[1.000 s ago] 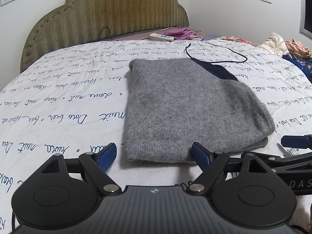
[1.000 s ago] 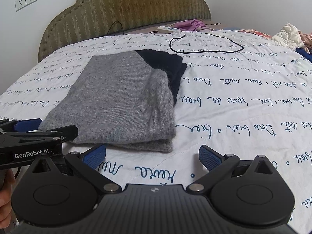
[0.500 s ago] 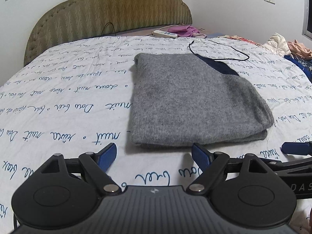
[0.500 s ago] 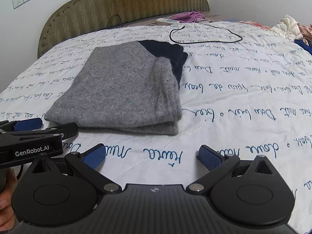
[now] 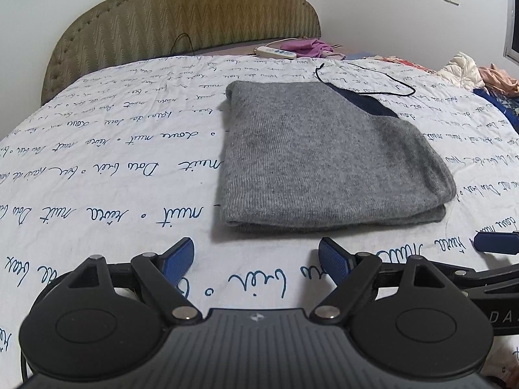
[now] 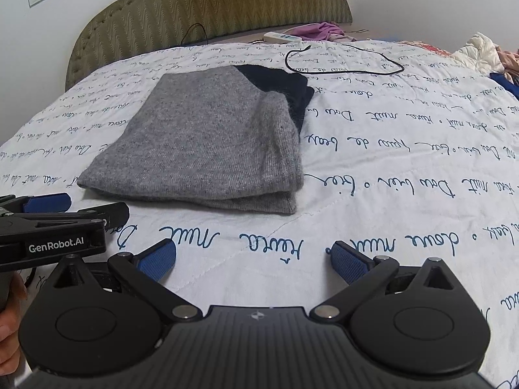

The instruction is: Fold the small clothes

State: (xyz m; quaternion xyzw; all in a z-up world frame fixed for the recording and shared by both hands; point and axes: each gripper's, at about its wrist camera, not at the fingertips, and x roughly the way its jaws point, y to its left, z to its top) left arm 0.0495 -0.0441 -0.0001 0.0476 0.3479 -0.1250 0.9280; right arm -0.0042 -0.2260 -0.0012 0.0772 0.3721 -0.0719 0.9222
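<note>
Bedspread [image 5: 97, 168] with blue handwriting covers the whole bed, running back to a padded headboard [image 5: 181, 16]. Upon it lies the folded grey sweater [image 5: 318, 159] (a dark navy part shows at its far right corner), flat and untouched by either tool. A thin black cable [image 6: 343, 61] loops on the cover behind it. Both tools are held low, tilted down toward the cover, short of the sweater's near edge. The left gripper [image 5: 256, 261] has its jaws wide apart with nothing between them; so does the right gripper [image 6: 253, 259]. A hand [image 6: 9, 324] grips the left tool's handle.
</note>
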